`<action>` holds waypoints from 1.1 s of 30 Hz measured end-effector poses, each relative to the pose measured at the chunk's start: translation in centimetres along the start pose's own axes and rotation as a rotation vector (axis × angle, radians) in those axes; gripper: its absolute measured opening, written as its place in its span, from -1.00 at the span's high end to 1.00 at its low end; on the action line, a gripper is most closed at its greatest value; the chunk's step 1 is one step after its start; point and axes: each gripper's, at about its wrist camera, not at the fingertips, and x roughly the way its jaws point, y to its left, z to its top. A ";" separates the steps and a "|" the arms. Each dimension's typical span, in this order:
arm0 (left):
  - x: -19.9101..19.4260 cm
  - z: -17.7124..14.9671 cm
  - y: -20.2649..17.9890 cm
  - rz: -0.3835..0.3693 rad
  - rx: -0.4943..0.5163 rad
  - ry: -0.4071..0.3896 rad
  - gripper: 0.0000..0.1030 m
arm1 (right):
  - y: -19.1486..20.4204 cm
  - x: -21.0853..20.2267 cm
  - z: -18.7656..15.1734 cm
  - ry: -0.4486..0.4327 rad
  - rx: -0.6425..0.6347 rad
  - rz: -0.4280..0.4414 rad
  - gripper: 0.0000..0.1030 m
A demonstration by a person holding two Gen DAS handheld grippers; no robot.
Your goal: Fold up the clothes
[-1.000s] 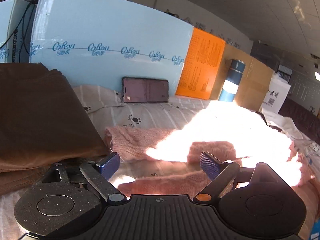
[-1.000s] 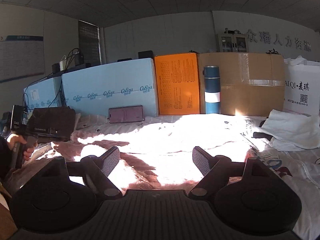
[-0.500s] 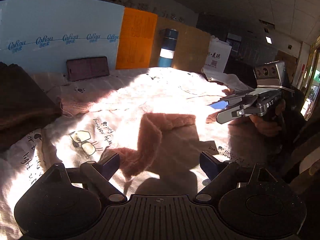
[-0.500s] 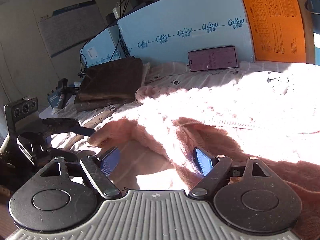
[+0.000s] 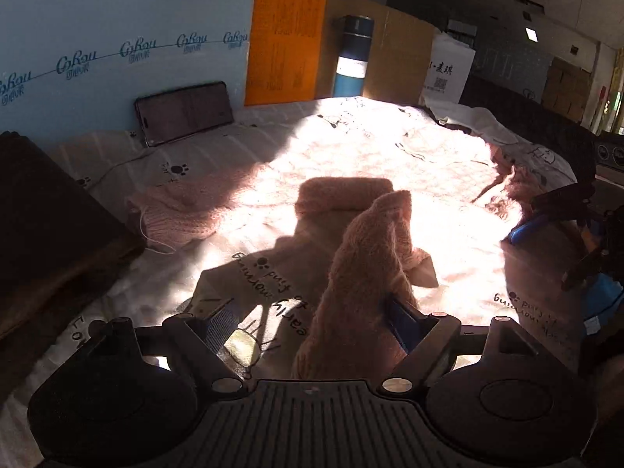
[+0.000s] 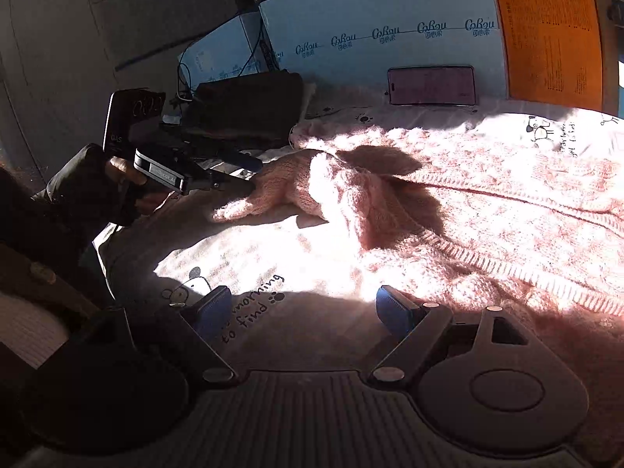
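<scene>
Pink knit sleeve [image 5: 362,257] between closing left gripper [image 5: 312,321], angled downward

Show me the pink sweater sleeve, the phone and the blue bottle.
pink sweater sleeve [image 5: 366,249], left wrist view, middle of the raised knit sleeve.
phone [image 6: 432,85], right wrist view, centre of its screen.
blue bottle [image 5: 353,58], left wrist view, middle of its body.

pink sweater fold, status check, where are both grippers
Left gripper closing, pink sweater sleeve between its jaws. Right gripper open, empty, at the hem. Brown folded pile clear of the fold.
</scene>
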 end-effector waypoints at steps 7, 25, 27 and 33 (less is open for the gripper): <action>-3.6 0.2 -0.7 0.127 0.089 -0.107 0.87 | -1.8 -0.1 1.4 -0.094 0.052 -0.079 -0.58; -3.5 1.3 1.6 0.332 -0.173 -0.261 -0.53 | -0.3 -0.3 3.0 -0.191 -0.003 -0.060 -0.64; -2.3 1.5 1.9 0.325 -0.171 -0.216 -0.55 | -0.1 1.3 3.9 -0.181 -0.042 -0.131 -0.64; 0.7 0.4 3.3 0.326 -0.304 -0.102 -0.54 | 0.8 5.7 5.5 -0.084 -0.120 -0.117 -0.53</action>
